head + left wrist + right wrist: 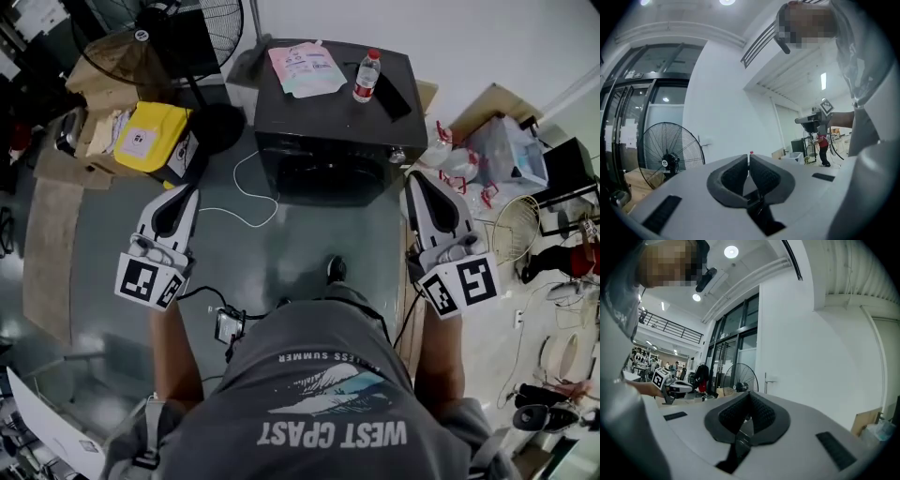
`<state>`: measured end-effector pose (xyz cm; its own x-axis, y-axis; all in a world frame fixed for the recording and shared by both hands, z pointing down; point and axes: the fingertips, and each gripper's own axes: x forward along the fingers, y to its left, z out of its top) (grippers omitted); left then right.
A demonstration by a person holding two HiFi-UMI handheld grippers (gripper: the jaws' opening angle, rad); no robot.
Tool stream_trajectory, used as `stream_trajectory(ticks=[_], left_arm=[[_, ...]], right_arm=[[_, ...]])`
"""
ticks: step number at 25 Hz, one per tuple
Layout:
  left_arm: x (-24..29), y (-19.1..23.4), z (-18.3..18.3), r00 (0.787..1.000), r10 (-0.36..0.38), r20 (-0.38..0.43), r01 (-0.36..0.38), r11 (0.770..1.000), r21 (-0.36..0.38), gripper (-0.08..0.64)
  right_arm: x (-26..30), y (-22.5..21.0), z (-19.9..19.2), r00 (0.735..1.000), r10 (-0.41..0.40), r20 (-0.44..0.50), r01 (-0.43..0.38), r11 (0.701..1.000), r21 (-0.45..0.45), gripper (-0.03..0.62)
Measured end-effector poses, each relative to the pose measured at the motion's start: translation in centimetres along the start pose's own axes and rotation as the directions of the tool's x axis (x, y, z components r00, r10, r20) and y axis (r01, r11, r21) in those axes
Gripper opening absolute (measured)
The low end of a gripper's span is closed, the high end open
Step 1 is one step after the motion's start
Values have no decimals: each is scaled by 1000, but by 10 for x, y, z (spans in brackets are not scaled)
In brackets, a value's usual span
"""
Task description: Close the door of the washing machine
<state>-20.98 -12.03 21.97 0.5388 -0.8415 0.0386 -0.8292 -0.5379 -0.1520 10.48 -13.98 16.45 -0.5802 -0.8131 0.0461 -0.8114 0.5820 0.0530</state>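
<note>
The dark washing machine [328, 122] stands on the floor ahead of me. Its round door [323, 176] looks flush with the front. On its top lie a water bottle [367, 75], a pink and blue pouch [307, 67] and a flat black item. My left gripper [187, 190] is held level to the machine's left, jaws shut and empty. My right gripper [412, 176] is held close to the machine's right front corner, also shut and empty. In the left gripper view the closed pads [748, 157] point at a white wall; the right gripper view shows its pads [749, 393] closed too.
A standing fan [187, 37], a yellow bag [150, 136] and cardboard boxes crowd the back left. A white cable [248, 202] loops on the floor before the machine. Plastic bags [506, 150] and a wire fan guard [520, 230] lie at the right.
</note>
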Motion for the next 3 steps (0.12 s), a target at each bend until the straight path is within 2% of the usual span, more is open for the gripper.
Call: stream_trajectory(ticks=[3], left_arm=[[-4,-2,0,1000,-2,3,2,1000,-2,29]], right_arm=[[-4,4,-1,1000,-4,-2,4,1000,2,28]])
